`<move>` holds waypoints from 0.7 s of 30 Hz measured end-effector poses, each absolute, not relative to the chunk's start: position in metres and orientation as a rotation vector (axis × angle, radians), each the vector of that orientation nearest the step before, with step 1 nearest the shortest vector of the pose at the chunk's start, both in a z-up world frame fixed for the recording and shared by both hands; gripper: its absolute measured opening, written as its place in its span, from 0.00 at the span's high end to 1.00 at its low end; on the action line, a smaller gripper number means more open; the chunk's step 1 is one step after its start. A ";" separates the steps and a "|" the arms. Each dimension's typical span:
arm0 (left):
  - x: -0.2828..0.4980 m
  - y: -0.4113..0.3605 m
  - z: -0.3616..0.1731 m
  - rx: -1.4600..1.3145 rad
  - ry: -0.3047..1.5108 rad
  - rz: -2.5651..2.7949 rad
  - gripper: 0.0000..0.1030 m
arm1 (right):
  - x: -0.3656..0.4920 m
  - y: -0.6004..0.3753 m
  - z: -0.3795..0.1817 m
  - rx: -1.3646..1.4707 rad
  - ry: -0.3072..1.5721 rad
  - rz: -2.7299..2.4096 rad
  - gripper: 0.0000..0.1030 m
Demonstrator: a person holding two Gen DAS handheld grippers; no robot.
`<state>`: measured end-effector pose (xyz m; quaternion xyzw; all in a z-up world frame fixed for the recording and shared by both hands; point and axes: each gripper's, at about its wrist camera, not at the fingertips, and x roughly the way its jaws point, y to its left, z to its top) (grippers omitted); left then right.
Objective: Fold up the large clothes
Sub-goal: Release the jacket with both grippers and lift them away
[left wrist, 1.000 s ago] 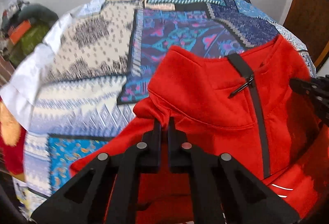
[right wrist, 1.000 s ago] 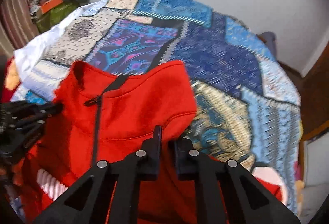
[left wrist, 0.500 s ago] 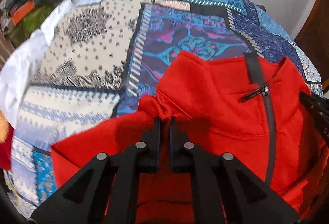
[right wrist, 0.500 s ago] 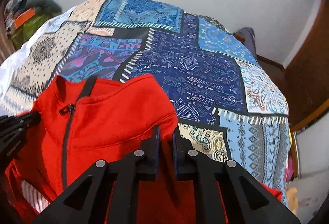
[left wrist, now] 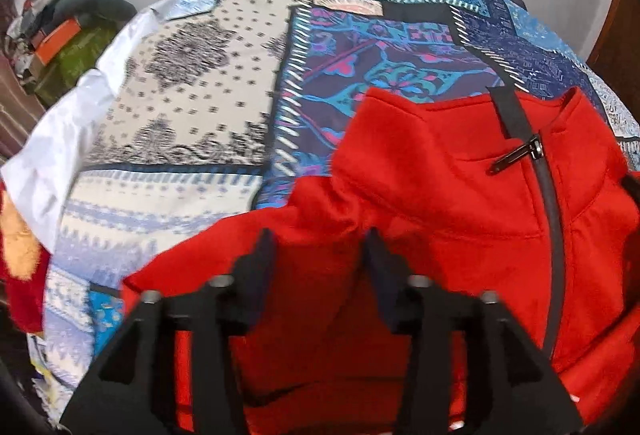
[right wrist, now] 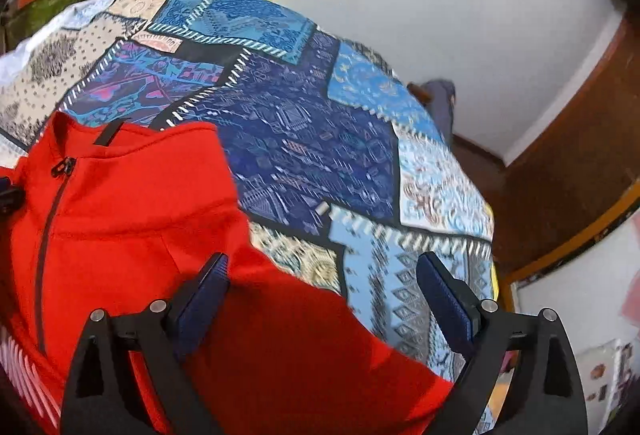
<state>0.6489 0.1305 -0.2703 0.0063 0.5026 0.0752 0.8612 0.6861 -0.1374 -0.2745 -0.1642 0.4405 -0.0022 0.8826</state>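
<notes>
A bright red fleece zip-neck jacket with a dark zipper (left wrist: 452, 203) is laid collar-up on a patchwork-print bedspread in blues, cream and purple (left wrist: 192, 91), filling the lower right of the left wrist view and the lower left of the right wrist view. The left gripper (left wrist: 318, 249) is seen with jaws opening, about half apart, red shoulder fabric lying between them but not pinched. The right gripper (right wrist: 322, 275) is seen with jaws opening, nearly full wide, over the jacket edge and bedspread, nothing clamped. The step in hand is judged to be the release after the garment is spread. For a clean result, both claws should be lifted straight off so no fleece is dragged, the bunched ridge near the left fingers should be flattened, and the zipper pull (left wrist: 516, 157) should be kept centred before sleeves are folded in. No brand, label or readable writing is made out; white stripes (right wrist: 28, 375) at the lower left of the right wrist view carry no text.
</notes>
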 end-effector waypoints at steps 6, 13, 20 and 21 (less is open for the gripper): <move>0.607 0.141 -0.223 -0.031 0.989 0.058 0.47 | 0.646 -0.169 -0.226 -0.219 0.855 0.071 0.10; 0.521 0.143 -0.145 -0.003 0.859 -0.006 0.35 | 0.573 -0.193 -0.160 -0.076 0.789 0.175 0.09; 0.420 0.147 -0.096 0.003 0.791 -0.044 0.21 | 0.475 -0.201 -0.112 -0.121 0.738 0.238 0.02; 0.407 0.148 -0.093 -0.004 0.787 -0.048 0.20 | 0.459 -0.201 -0.108 -0.127 0.734 0.252 0.01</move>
